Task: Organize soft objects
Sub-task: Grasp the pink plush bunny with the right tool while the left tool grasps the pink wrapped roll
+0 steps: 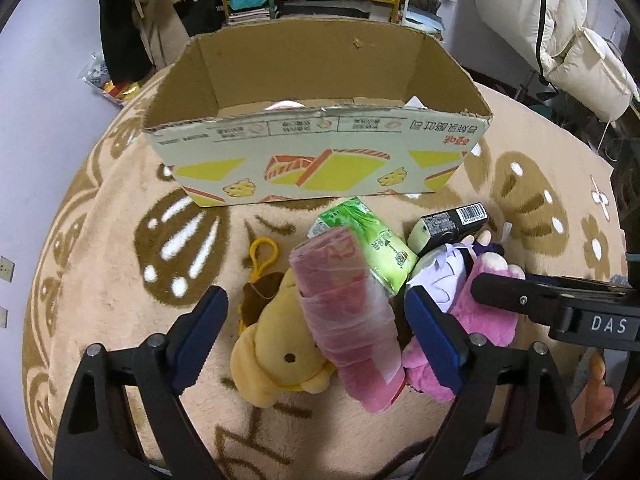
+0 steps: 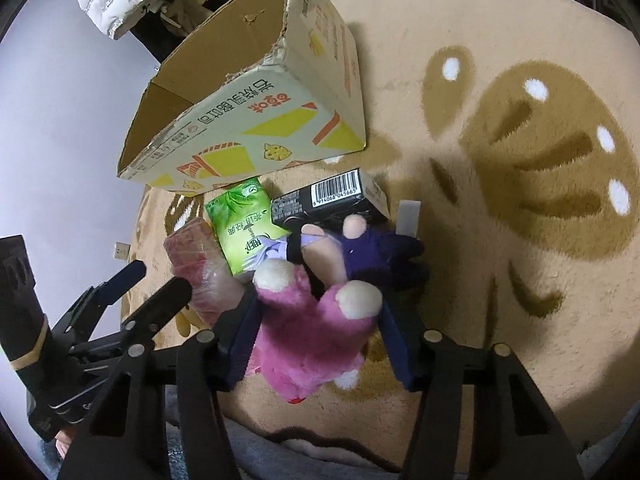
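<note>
Your left hand-held gripper (image 1: 316, 336) has its jaws wide apart, straddling one pink wrapped roll (image 1: 352, 320) and the head of one yellow plush bear (image 1: 276, 356) without pressing either; your right hand-held gripper (image 2: 316, 344) has its blue pads against the flanks of one pink plush toy (image 2: 312, 344), clamped on it where it lies on the rug (image 2: 500, 280); one purple-clad doll (image 2: 372, 252) lies just beyond it, touching the pink plush toy; one green tissue pack (image 2: 244, 228) and one black carton (image 2: 332, 200) sit beside the doll; one open cardboard box (image 1: 316, 152) stands behind the pile, with something pale inside that you cannot make out.
</note>
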Tool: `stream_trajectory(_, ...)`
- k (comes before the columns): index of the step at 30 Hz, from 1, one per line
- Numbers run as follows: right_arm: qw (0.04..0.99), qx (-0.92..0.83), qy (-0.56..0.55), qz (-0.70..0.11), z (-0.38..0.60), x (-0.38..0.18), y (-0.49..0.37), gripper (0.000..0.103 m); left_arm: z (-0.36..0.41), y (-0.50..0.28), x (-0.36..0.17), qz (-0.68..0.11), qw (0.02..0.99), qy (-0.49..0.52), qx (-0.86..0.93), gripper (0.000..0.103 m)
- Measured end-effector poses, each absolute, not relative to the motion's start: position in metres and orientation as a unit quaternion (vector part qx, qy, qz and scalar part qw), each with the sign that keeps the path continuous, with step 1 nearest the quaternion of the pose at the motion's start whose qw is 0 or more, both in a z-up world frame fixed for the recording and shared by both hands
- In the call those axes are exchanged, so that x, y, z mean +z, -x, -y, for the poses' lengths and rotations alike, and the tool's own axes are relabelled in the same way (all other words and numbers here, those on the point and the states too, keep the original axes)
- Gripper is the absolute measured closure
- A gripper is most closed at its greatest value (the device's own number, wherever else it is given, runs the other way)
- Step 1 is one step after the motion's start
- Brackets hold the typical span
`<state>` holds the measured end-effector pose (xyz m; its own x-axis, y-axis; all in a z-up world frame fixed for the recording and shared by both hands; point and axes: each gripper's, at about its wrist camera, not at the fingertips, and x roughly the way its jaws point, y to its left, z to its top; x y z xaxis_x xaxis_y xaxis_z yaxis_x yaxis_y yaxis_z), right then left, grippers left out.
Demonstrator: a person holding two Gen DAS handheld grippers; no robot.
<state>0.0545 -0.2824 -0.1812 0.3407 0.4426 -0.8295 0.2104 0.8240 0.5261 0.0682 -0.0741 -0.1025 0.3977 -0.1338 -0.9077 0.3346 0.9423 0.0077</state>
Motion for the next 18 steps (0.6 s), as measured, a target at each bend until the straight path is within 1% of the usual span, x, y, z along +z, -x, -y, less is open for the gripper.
stream_trajectory(11, 0.780, 0.073, -0.271, -0.559, 0.281, -0.176, -0.057, 0.045, 0.073, -0.082, -0.119, -0.545, 0.825, -0.077, -0.124, 0.014)
stream_trajectory(12, 0.781, 0.073, -0.269, -0.558, 0.281, -0.176, -0.057, 0.045, 0.074, -0.082, -0.119, -0.543, 0.827, -0.079, -0.124, 0.017)
stream_trajectory(14, 0.783, 0.073, -0.264, -0.558, 0.280, -0.175, -0.058, 0.045, 0.076, -0.083, -0.120, -0.543, 0.825, -0.083, -0.130, 0.025)
stream_trajectory(15, 0.784, 0.073, -0.263, -0.557, 0.280, -0.175, -0.058, 0.045, 0.078, -0.083, -0.121, -0.546, 0.823, -0.082, -0.134, 0.027)
stream_trajectory(17, 0.785, 0.073, -0.260, -0.557, 0.279, -0.174, -0.059, 0.045, 0.080, -0.083, -0.124, -0.552, 0.818, -0.078, -0.145, 0.038)
stream_trajectory(18, 0.785, 0.073, -0.260, -0.557, 0.278, -0.174, -0.059, 0.045, 0.081, -0.084, -0.125, -0.555, 0.815, -0.076, -0.149, 0.040)
